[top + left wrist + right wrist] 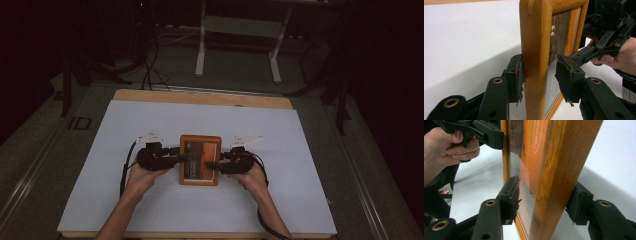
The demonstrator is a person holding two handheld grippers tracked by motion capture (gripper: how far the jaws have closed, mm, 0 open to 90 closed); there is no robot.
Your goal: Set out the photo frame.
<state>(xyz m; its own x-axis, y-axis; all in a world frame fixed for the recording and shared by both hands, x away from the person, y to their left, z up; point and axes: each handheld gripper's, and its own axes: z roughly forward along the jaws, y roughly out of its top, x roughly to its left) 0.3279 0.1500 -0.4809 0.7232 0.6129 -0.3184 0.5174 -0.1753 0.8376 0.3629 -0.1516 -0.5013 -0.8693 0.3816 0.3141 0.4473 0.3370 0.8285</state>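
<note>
Picture frame [200,160] sits mid-bench on the white sheet [150,210], a bit nearer the front edge than the back, roughly centred between the left and right edges. In the high view it looks flat or close to it; both tongs views show it edge-on between the jaws, so I can't tell its exact tilt.

Frame: warm orange-brown wood with rounded corners and visible grain [535,50], thick side rail. Inside, a thin orange inner border, then a print behind glass. Print is dark brown at one end and orange at the other, with a pale lower band carrying small text, too small to read. Two small white marks [553,30] on the dark part. An oval outline logo shows on the orange part [535,142].

Left tongs [186,157] straddle the frame's left rail. One pad sits right at the wood, the other stands clear of the glass side with a visible gap. Released, not clamping.

Right tongs [211,164] straddle the right rail the same way. Inner pad off the glass, outer pad just beside the wood, gap visible. Also released.

Each hand [142,177] holds its tool low, forearms coming in from the front edge. Bare wood bench edge [200,97] shows along the back.
</note>
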